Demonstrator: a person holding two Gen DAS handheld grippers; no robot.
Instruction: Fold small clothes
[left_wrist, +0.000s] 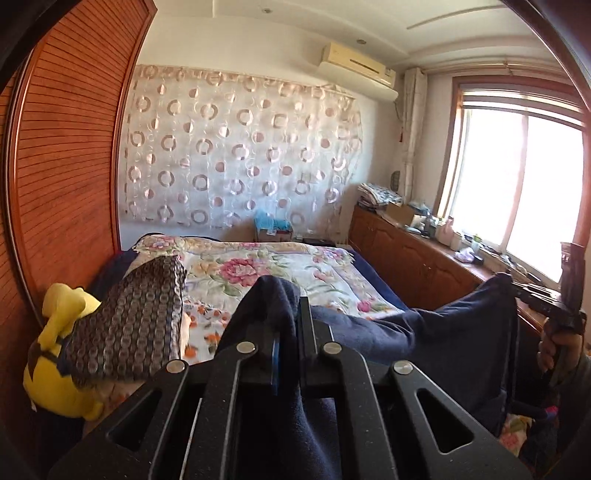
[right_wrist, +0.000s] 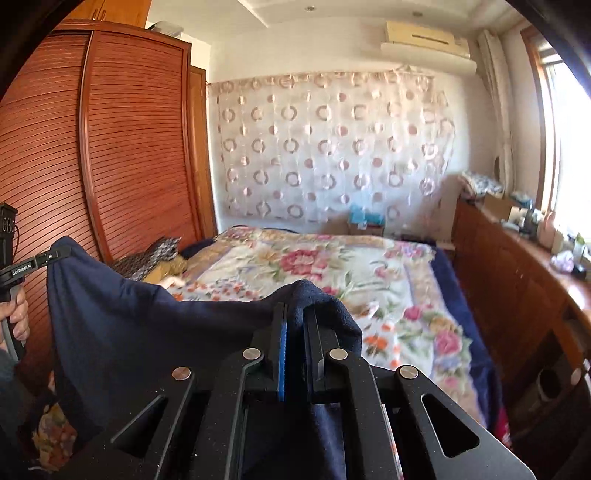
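Two grippers, one navy garment (left_wrist: 424, 332) strung between them, held up off the bed. Left gripper (left_wrist: 290, 321) clamped on one corner of the cloth, right gripper (right_wrist: 293, 325) clamped on the other; fabric sags in the middle and hangs down in front of the bed's near edge. One hand (right_wrist: 16, 317) visible on the left gripper's handle, which reads "GenRobot.AI". Bed: one floral quilt (left_wrist: 280, 273) over a dark blue sheet. At the bed's left edge: one yellow plush toy (left_wrist: 62, 350), one grey patterned cloth (left_wrist: 129, 321) draped partly over it. Left of the bed, slatted wooden wardrobe (right_wrist: 122, 147). Right of the bed, low wooden cabinet (left_wrist: 413, 258) with clutter under the window (left_wrist: 517, 177). Behind the bed, one circle-print curtain (left_wrist: 240, 147); one air conditioner (left_wrist: 358, 66) above it.
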